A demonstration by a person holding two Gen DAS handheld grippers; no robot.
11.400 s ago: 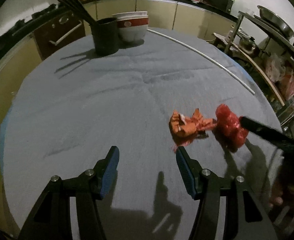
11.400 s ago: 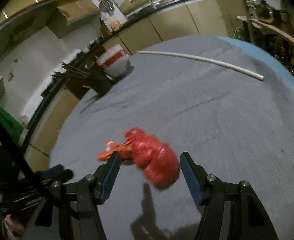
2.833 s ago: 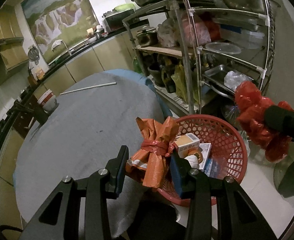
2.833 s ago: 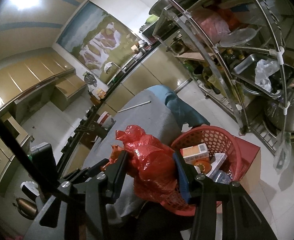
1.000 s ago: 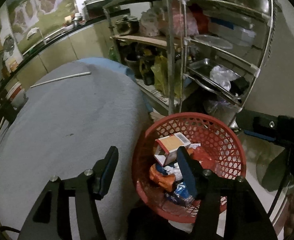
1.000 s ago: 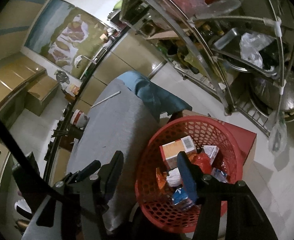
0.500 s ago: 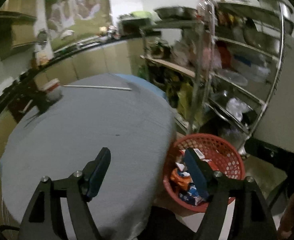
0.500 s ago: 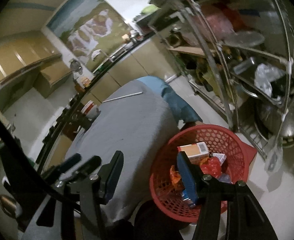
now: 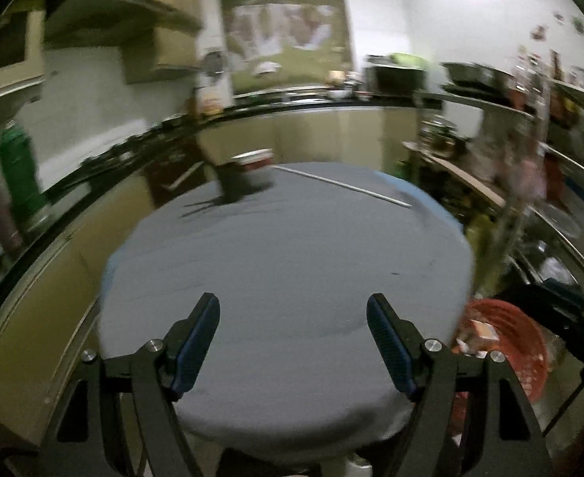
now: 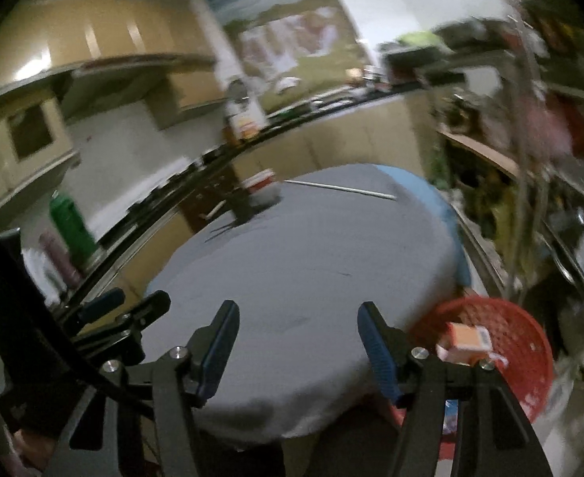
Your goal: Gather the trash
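Observation:
A red mesh basket (image 10: pixel 506 342) stands on the floor right of the round grey table (image 10: pixel 311 262), with an orange carton (image 10: pixel 466 336) and other trash in it. It also shows in the left wrist view (image 9: pixel 510 342). My left gripper (image 9: pixel 292 340) is open and empty above the table's near edge. My right gripper (image 10: pixel 295 344) is open and empty, also above the near edge. The left gripper shows at the left of the right wrist view (image 10: pixel 129 310). Both views are blurred.
At the table's far side stand a dark utensil holder (image 9: pixel 232 179), stacked bowls (image 9: pixel 256 159) and a white rod (image 9: pixel 343 187). A metal shelf rack (image 9: pixel 550 183) full of pots and bags stands at the right. Kitchen counters run behind.
Both grippers have swung away from above the basket and up, and now face across the table. The basket has shifted to the lower right of both views.

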